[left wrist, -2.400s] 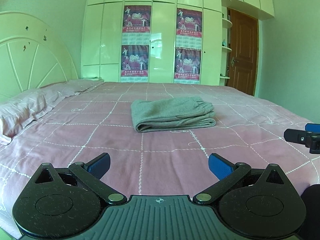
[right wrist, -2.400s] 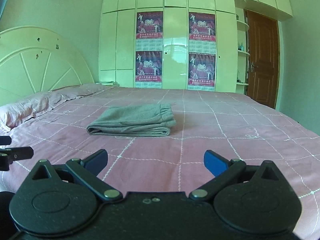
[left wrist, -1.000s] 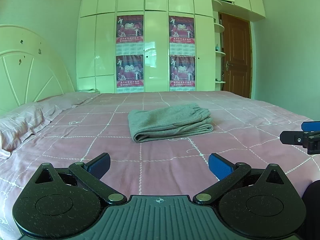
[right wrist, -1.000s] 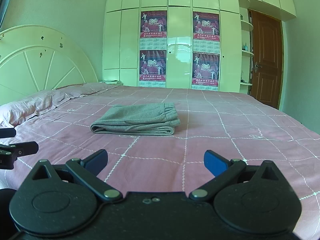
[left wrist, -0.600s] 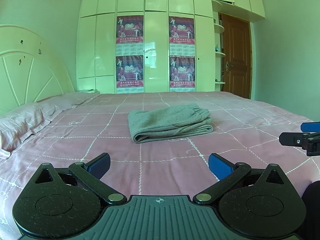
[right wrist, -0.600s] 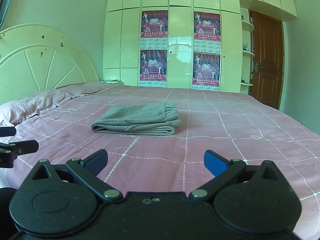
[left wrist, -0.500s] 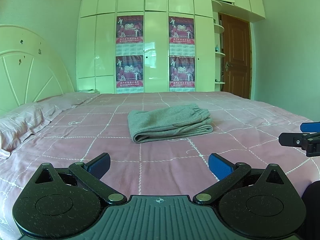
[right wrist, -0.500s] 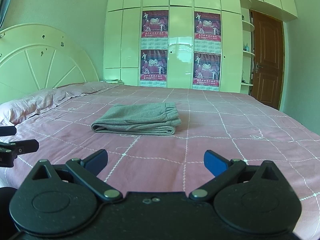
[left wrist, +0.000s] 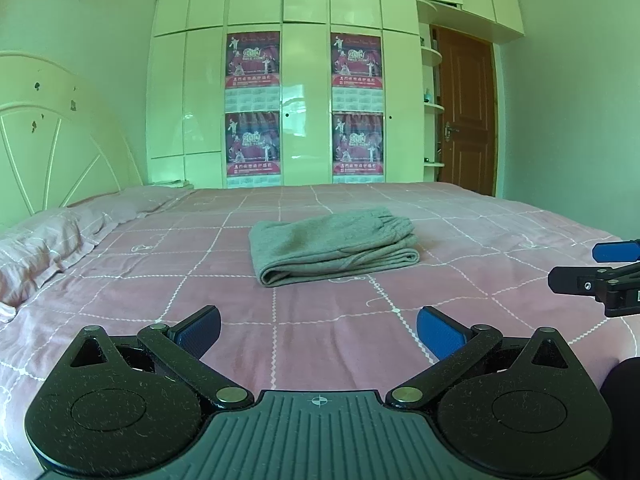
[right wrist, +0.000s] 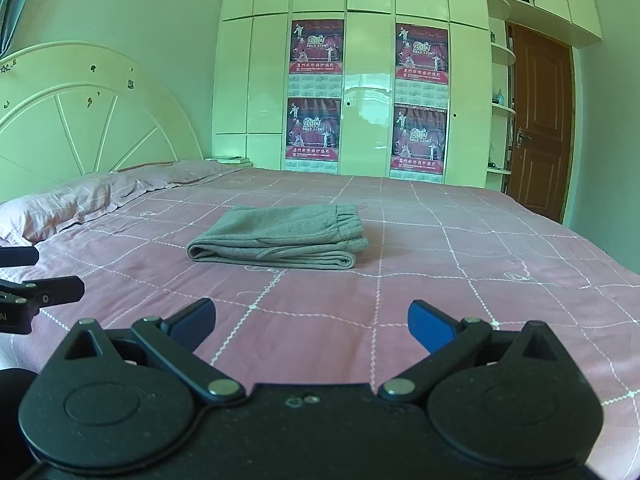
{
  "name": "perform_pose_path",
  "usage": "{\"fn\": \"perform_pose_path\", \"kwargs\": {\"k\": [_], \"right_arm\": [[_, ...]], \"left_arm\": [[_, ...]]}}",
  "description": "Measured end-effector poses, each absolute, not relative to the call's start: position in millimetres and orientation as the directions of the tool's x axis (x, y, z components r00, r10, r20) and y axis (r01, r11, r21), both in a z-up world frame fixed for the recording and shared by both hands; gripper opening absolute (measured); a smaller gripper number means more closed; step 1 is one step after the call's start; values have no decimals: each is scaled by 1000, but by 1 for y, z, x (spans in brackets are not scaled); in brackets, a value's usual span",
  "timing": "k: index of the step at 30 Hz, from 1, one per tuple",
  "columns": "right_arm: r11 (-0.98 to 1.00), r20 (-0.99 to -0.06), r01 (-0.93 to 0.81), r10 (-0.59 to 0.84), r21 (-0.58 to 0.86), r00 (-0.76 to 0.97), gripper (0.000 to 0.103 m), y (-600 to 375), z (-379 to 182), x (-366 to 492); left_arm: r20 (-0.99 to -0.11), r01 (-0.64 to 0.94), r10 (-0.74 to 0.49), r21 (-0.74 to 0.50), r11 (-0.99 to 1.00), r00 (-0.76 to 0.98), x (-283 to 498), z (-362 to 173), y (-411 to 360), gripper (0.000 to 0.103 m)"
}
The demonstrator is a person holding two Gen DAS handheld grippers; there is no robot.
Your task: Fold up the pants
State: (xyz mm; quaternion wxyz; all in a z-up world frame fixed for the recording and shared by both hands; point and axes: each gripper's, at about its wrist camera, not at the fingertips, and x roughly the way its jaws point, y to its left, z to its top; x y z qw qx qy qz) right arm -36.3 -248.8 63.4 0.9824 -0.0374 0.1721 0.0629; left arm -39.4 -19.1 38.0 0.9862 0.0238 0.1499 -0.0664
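Grey pants (left wrist: 334, 244): folded into a compact stack, mid-bed on the pink bedspread (left wrist: 460, 224), unchanged over the last seconds.
Left gripper (left wrist: 318, 330), right gripper (right wrist: 311, 326): jaws apart, empty, holding back near the bed's edge.
Judgement: folding appears complete.

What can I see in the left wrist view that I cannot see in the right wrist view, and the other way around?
Only the left wrist view shows the right gripper from the side, at its right edge. Only the right wrist view shows the left gripper from the side, at its left edge, and a strip of curtain in the top left corner. Both show the folded grey pants on the pink bedspread, the wardrobe, the brown door and open jaws.
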Motion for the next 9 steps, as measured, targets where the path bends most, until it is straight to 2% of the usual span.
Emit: {"fn": "perform_pose_path", "kwargs": {"k": [9], "right_arm": [[988, -343, -143, 116, -54, 932, 97, -252, 63, -37]], "left_arm": [[-281, 144, -132, 22, 989, 951, -42, 40, -16, 103]]}}
